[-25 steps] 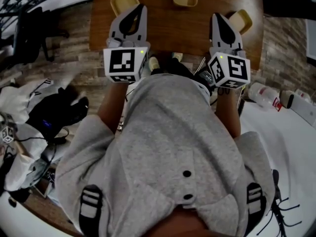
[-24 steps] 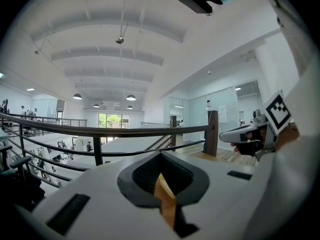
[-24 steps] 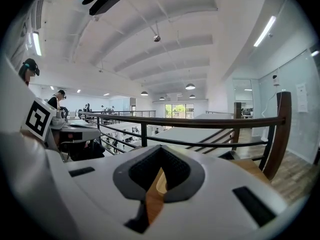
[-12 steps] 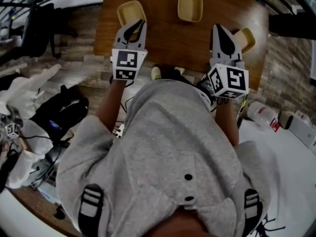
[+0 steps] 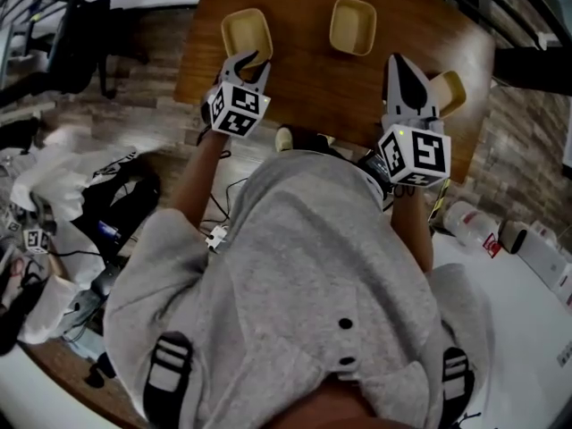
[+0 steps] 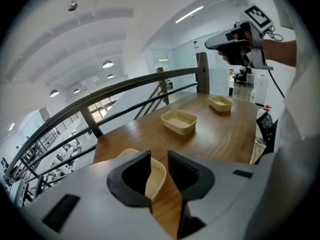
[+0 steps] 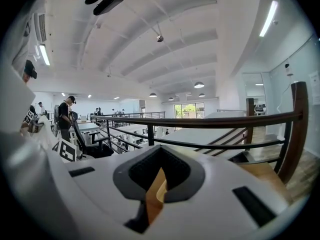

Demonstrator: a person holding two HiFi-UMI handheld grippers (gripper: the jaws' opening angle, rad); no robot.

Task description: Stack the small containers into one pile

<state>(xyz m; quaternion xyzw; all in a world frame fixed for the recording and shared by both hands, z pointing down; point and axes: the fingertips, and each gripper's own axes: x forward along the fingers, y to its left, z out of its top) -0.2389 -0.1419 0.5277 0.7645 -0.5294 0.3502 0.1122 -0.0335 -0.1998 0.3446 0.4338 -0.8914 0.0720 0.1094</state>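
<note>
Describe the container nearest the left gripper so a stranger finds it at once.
On the wooden table sit three shallow beige containers. Take the left container, at the table's left end in the head view. It alone lies at the open jaws of the left gripper; the middle container and the right container lie farther off.

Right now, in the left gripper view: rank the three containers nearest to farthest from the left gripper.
1. Left container: seen between the open jaws, at the table's near end.
2. Middle container: mid-table, ahead.
3. Right container: far end, to the right.
</note>
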